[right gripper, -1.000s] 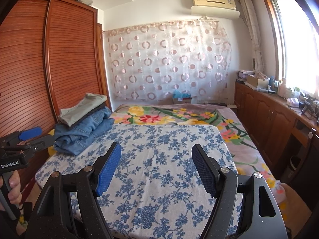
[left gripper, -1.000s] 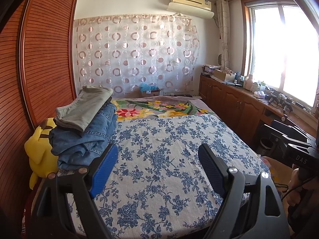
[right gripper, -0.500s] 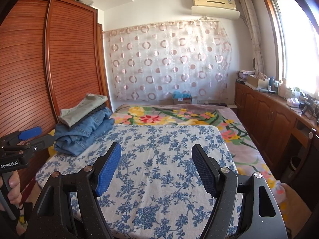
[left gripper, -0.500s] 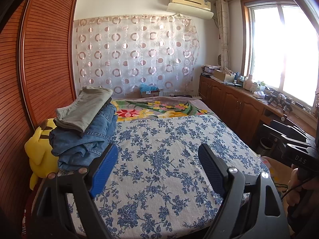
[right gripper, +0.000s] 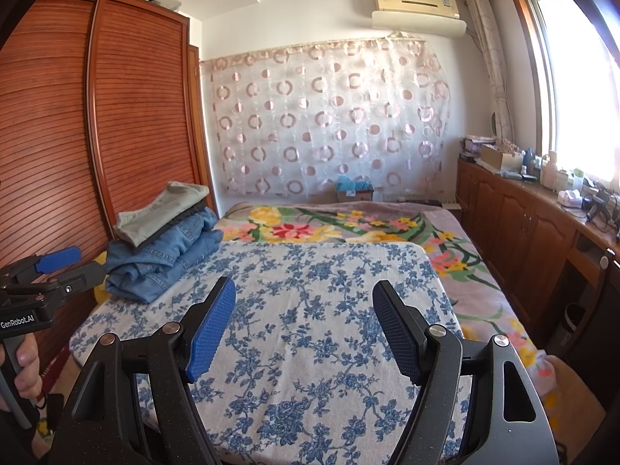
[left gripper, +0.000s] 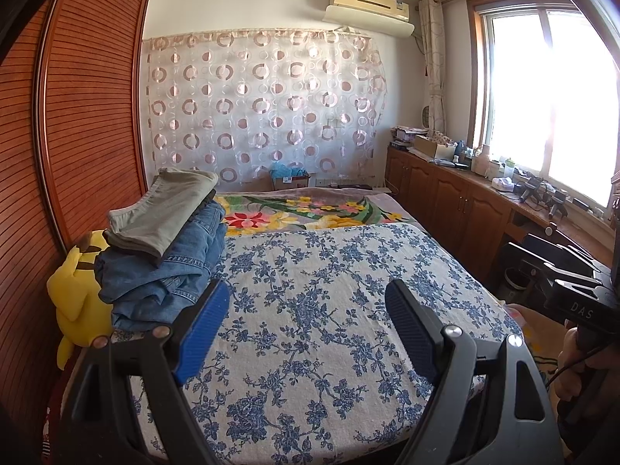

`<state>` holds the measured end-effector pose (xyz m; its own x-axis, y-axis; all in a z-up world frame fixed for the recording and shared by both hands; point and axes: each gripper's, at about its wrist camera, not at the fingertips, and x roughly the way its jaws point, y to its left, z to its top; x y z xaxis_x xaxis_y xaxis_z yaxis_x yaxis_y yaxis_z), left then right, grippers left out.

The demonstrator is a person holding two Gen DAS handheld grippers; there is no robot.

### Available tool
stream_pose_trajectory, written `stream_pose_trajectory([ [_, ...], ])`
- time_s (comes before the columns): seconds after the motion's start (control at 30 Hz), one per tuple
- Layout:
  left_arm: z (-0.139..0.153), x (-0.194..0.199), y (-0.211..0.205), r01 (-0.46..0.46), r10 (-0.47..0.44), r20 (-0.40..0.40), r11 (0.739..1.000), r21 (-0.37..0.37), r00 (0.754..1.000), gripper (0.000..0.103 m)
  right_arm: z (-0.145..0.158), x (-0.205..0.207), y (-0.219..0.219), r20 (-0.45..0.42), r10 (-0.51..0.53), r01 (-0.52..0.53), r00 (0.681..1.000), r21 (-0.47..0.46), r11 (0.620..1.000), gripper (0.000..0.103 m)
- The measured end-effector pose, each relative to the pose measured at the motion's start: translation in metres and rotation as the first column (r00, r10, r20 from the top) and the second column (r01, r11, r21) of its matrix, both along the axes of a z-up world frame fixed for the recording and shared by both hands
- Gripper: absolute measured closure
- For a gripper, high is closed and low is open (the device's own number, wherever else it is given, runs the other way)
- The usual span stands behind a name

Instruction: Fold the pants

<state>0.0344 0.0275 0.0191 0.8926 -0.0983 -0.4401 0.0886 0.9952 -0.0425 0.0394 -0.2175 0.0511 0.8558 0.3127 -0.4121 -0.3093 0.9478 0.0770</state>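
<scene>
Left gripper (left gripper: 308,329) low in the frame, spread wide with nothing between the blue pads (left gripper: 201,331), poised over the near part of the bed (left gripper: 348,271). Right gripper (right gripper: 304,327) likewise spread and empty, low centre of its own view, above the blue-flowered white cover (right gripper: 310,290).

Pants (left gripper: 162,248) stacked at the left edge of the frame, on the left side of the bed: grey-green pair (left gripper: 162,211) folded on top, blue jeans (left gripper: 162,275) bunched underneath. Same stack at left of centre in the right wrist view (right gripper: 162,244), well apart from both grippers. Yellow plush toy (left gripper: 75,294) wedged just beside the stack, against the slatted wooden wardrobe (left gripper: 77,116) filling the left of the frame.

Beyond the flowered cover, a blanket with large bright flowers (left gripper: 302,211) across the far part of the bed. Circle-patterned sheer curtain (left gripper: 263,112) across the back wall, air conditioner (left gripper: 368,2) at upper centre-right. Wooden cabinets (left gripper: 445,197) along the right under a bright window (left gripper: 550,97), top cluttered with small items too small to name.

At the left edge of the right wrist view, the left gripper seen from the side (right gripper: 38,271), a hand (right gripper: 25,368) wrapped around its handle. At the right edge of the left wrist view, the right gripper's black body (left gripper: 573,290) partly in frame.
</scene>
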Motion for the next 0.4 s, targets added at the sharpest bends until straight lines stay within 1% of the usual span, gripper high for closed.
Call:
stream_pose_trajectory([
  [0.4, 0.0010, -0.0004, -0.0015, 0.002, -0.002, -0.001, 1.000, 0.001, 1.000, 0.020, -0.0003, 0.0002, 0.0000, -0.001, 0.000, 0.000, 1.000, 0.000, 1.000, 0.028],
])
